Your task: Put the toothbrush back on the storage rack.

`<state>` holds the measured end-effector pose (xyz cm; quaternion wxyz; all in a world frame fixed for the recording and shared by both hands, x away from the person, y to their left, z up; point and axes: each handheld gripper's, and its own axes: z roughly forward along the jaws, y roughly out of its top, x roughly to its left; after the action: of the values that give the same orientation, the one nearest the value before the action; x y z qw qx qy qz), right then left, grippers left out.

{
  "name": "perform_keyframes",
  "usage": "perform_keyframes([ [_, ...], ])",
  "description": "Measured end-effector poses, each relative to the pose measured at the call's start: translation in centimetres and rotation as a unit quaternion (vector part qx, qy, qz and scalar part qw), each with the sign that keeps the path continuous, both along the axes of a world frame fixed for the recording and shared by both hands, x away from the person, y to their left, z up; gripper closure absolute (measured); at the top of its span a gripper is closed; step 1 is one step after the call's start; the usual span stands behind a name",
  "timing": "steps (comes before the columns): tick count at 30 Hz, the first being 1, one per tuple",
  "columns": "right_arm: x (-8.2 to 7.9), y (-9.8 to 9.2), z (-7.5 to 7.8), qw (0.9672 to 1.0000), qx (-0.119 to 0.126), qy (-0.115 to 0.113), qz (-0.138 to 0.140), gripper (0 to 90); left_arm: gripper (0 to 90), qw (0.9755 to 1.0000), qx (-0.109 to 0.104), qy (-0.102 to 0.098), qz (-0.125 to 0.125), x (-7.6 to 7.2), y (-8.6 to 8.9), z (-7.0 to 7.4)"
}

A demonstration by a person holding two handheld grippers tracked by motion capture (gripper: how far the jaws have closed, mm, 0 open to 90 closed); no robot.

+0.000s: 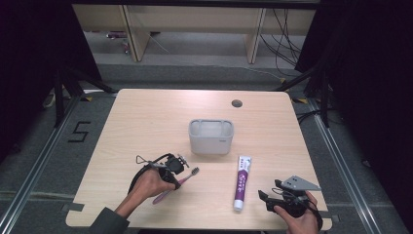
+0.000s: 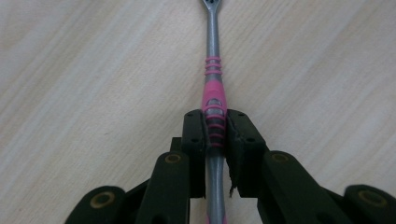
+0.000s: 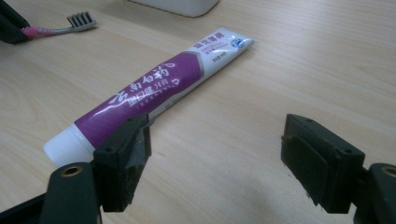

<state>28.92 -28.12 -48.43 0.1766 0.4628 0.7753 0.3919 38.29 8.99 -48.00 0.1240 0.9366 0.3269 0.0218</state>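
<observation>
The left gripper (image 2: 215,133) pinches the pink-and-grey plastic toothbrush (image 2: 213,88) by its ribbed handle, flat on the pale wooden table (image 1: 146,122) — the brush head is cut off at the left gripper view's top edge. The right gripper (image 3: 215,158) gapes wide, holding nothing, beside the purple-and-white toothpaste tube (image 3: 154,88), whose white script is too stylised to read. A grey plastic holder (image 1: 211,136) stands beyond both — well apart.
</observation>
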Motion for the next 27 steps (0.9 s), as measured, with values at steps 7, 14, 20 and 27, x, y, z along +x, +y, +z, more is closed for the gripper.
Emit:
perform_keyframes([
  [7,0.0,0.1,0.0,1.0,0.004,0.003,0.001,25.1,77.9,0.9998,0.013,0.009,-0.014,0.2,-0.3,0.1],
  [14,0.0,0.1,-0.1,1.0,0.002,0.003,0.0,25.1,78.1,0.9994,0.022,0.019,-0.019,0.5,-0.4,0.2],
  [20,0.0,0.1,0.0,1.0,0.002,0.002,0.001,25.2,78.5,0.999,0.026,0.02,-0.03,0.7,-0.4,0.3],
  [27,-0.1,0.1,0.0,0.9999,0.007,0.008,-0.004,25.2,78.5,0.9991,0.007,0.003,-0.042,0.3,-0.6,1.1],
])
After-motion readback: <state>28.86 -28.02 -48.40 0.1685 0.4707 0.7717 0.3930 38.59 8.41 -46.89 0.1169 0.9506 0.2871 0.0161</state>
